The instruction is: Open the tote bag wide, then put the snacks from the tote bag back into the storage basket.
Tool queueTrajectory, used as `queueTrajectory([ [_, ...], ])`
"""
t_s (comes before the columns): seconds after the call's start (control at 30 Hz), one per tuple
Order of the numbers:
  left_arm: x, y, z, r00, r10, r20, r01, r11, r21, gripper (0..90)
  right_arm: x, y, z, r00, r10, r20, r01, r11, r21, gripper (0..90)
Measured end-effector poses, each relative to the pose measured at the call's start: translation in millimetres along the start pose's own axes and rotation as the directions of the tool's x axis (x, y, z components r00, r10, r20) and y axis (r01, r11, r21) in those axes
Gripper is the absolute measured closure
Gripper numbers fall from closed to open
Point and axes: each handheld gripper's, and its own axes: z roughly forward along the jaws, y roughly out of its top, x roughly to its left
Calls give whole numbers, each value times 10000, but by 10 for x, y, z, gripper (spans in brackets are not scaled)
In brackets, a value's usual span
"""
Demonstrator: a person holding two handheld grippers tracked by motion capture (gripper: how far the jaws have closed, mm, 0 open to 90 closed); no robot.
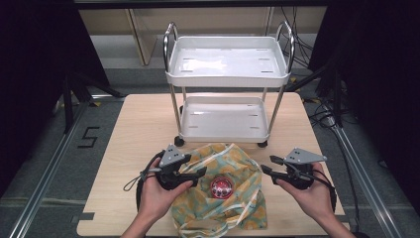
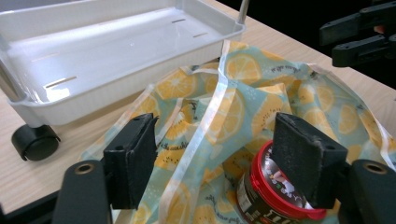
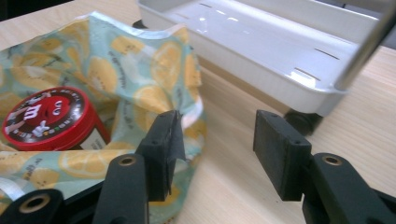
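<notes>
Red-lidded can (image 1: 222,187), one; one bag (image 1: 242,171).

A white "m" on the red can lid (image 3: 46,119); a "5" (image 1: 88,137) on the floor

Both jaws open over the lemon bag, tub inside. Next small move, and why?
Probably close the left hand-held gripper on the lemon-print plastic bag edge between its open jaws. The red-lidded round tub sits in the bag's open mouth, and the right hand-held gripper is open beside it, holding nothing.
</notes>
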Motion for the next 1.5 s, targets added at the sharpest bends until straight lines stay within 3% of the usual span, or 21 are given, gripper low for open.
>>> queueTrajectory([
  [0.07, -17, -10, 8, 10000, 38, -52, -38, 10000, 57, 279, -11, -16, -13, 9995, 300, 102, -300, 9996, 3, 513],
  [0.1, -28, -17, 16, 9999, 95, -48, -94, 9999, 56, 274, -43, -21, -3, 9998, 54, 196, -51, 9999, -126, 514],
  [0.23, -59, -36, 52, 9990, 426, -166, -422, 9987, 270, 261, -59, -26, 13, 9998, 118, 190, -117, 9999, -73, 514],
  [0.27, -67, -47, 69, 9995, 286, -136, -283, 9994, 198, 261, -86, -20, 22, 9997, -218, 140, 219, 9997, -57, 514],
  [0.3, -58, -45, 70, 9985, 506, -200, -500, 9982, 323, 263, -55, -19, 17, 9999, 134, 47, -134, 9999, 28, 517],
  [0.4, -60, -57, 96, 9985, 483, -273, -474, 9983, 346, 267, -15, 13, 30, 9994, -229, -259, 220, 9992, -321, 537],
  [0.47, -48, -57, 102, 9957, 882, -284, -868, 9950, 490, 269, 58, 35, 41, 9987, -116, -490, 101, 9995, -305, 542],
  [0.53, -86, -63, 124, 9958, 894, -213, -881, 9947, 527, 270, 86, 53, 66, 9964, -518, -673, 493, 9980, -392, 542],
  [0.6, -145, -72, 146, 9963, 860, -38, -856, 9946, 579, 271, 140, 54, 69, 9963, -199, -836, 183, 9996, -201, 542],
  [0.63, -182, -78, 158, 9974, 725, -22, -723, 9959, 541, 272, 129, 57, 80, 9940, -573, -933, 552, 9982, -249, 542],
  [0.73, -223, -83, 147, 9959, 891, 165, -899, 9943, 567, 275, 171, 65, 91, 9919, -756, -1022, 714, 9965, -445, 546],
  [0.83, -238, -109, 124, 9962, 857, 181, -865, 9952, 465, 276, 261, 90, 113, 9872, -716, -1428, 673, 9971, -345, 553],
  [0.93, -263, -140, 100, 9959, 901, 125, -906, 9945, 528, 275, 354, 134, 194, 9759, -1083, -1895, 1032, 9940, -366, 548],
  [0.97, -260, -144, 89, 9927, 1163, 313, -1181, 9912, 604, 275, 365, 142, 214, 9734, -1179, -1966, 1131, 9930, -354, 544],
  [1.03, -285, -163, 73, 9917, 1222, 391, -1249, 9891, 776, 275, 424, 146, 281, 9654, -1152, -2341, 1140, 9933, -184, 524],
  [1.07, -319, -188, 80, 9946, 932, 456, -965, 9925, 755, 277, 444, 145, 309, 9617, -1039, -2536, 1069, 9943, -18, 513],
  [1.13, -344, -232, 73, 9906, 1178, 691, -1246, 9867, 1045, 279, 484, 133, 398, 9562, -980, -2757, 1025, 9947, 20, 473],
  [1.17, -372, -259, 80, 9932, 936, 685, -1003, 9898, 1011, 282, 513, 132, 433, 9479, -781, -3090, 962, 9944, 438, 464],
  [1.2, -367, -273, 68, 9889, 1254, 791, -1345, 9832, 1233, 283, 525, 129, 460, 9457, -794, -3152, 965, 9946, 391, 455],
  [1.37, -428, -457, 108, 9903, 852, 1094, -1037, 9790, 1758, 298, 611, 147, 575, 9368, -546, -3455, 792, 9952, 574, 378],
  [1.5, -450, -580, 169, 9881, 955, 1210, -1246, 9567, 2629, 302, 650, 146, 617, 9302, -407, -3647, 687, 9956, 639, 338],
])
